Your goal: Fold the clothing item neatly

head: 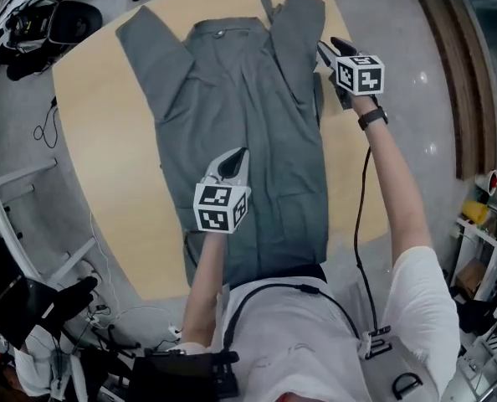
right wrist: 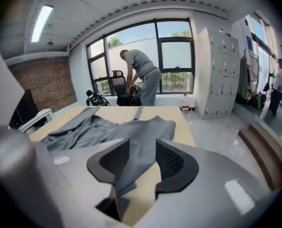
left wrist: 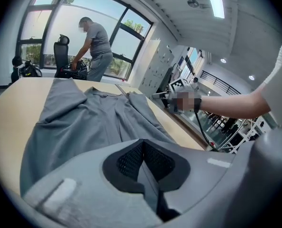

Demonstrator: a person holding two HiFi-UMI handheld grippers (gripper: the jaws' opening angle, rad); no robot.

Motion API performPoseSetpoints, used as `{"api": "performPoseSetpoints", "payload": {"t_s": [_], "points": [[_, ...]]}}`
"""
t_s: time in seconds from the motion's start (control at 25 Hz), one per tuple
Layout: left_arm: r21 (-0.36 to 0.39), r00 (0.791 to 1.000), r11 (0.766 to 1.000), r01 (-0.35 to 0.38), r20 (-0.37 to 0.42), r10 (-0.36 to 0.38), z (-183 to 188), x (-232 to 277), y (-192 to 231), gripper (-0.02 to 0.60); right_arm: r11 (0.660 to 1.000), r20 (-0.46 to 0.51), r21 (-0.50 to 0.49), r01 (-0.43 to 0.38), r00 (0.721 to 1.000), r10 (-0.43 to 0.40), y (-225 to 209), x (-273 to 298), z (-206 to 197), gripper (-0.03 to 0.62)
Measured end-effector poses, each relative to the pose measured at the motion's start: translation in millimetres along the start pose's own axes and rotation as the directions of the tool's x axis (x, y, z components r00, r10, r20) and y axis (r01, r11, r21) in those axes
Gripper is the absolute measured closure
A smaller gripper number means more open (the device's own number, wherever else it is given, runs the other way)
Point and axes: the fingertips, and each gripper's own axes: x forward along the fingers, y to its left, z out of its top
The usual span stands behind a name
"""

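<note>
Grey garment [head: 248,132] lies flat on the wooden counter [head: 89,82], filling mid-frame of the head view from top to bottom edge. The near hem runs off the counter's lower edge toward the person. At upper right one flap is turned in over the body. At upper left the matching part splays outward, unfolded.

Left claw [head: 234,162]: clenched, pads together. The left gripper view shows no cloth between them. It hangs over the middle of the garment, and I cannot tell whether it touches.

Right claw [head: 330,50]: released, jaws apart. It sits at upper right, just beside the garment's right edge. In the right gripper view the grey cloth and bare counter show through the gap, with the pads not pressing on anything.

Step in hand, as I judge it: early in the fold. One side looks turned in and let go, nothing is gripped, and both claws look to be between grasps.

The next move likely calls for:
- taking the splayed upper-left part by its outer edge
- pinching a single layer only
- carrying it across to meet the turned-in flap, so the sides run straight
- drawing in the overhanging hem before any lengthwise fold

Risk: limp cloth may drag and wrinkle the layer below.

Containers: none on the counter. A bottle [right wrist: 183,101] stands far back by the window in the right gripper view, too small to tell its contents.
</note>
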Motion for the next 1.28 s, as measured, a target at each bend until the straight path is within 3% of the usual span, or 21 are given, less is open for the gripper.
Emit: {"api": "performPoseSetpoints", "payload": {"t_s": [0.12,0.32,0.44,0.52,0.6,0.68,0.76,0.84,1.08,1.28], "points": [[-0.002,1.0,1.0,-0.009,-0.016,0.009,0,16,6,0.577,0.997,-0.012,0.064,0.049,0.999,-0.049,-43,48,22,0.359],[-0.014,0.997,0.999,-0.038,-0.066,0.037,-19,18,16,0.577,0.989,-0.059,0.084,0.121,0.992,-0.116,-87,103,31,0.349],[-0.029,0.995,0.999,-0.035,-0.097,0.032,-33,16,17,0.577,0.988,-0.133,0.039,0.151,0.98,-0.145,-99,116,24,0.436],[-0.022,0.993,0.999,-0.033,-0.115,0.03,-39,16,17,0.577,0.987,-0.174,-0.025,0.157,0.972,-0.159,-96,116,15,0.551],[-0.025,0.993,0.999,-0.03,-0.113,0.027,-39,16,19,0.577,0.988,-0.163,-0.026,0.151,0.975,-0.153,-94,110,10,0.563],[-0.046,0.996,0.999,-0.017,-0.089,0.013,-32,16,20,0.577,0.983,-0.097,0.108,0.147,0.986,-0.137,-103,92,14,0.563],[-0.058,0.998,0.998,0.003,-0.065,-0.007,-26,16,18,0.577,0.948,-0.007,0.291,0.133,0.991,-0.137,-123,60,17,0.563],[-0.054,0.999,0.998,0.018,-0.049,-0.021,-21,13,15,0.577,0.916,0.051,0.375,0.145,0.983,-0.176,-151,14,17,0.563],[-0.067,0.999,0.997,0.038,0.006,-0.037,-12,-11,9,0.577,0.892,0.064,0.351,0.284,0.943,-0.326,-210,-115,10,0.563],[-0.094,0.999,0.995,0.028,0.03,-0.025,-15,-33,15,0.577,0.871,0.061,0.346,0.349,0.918,-0.392,-224,-164,16,0.562]]}}
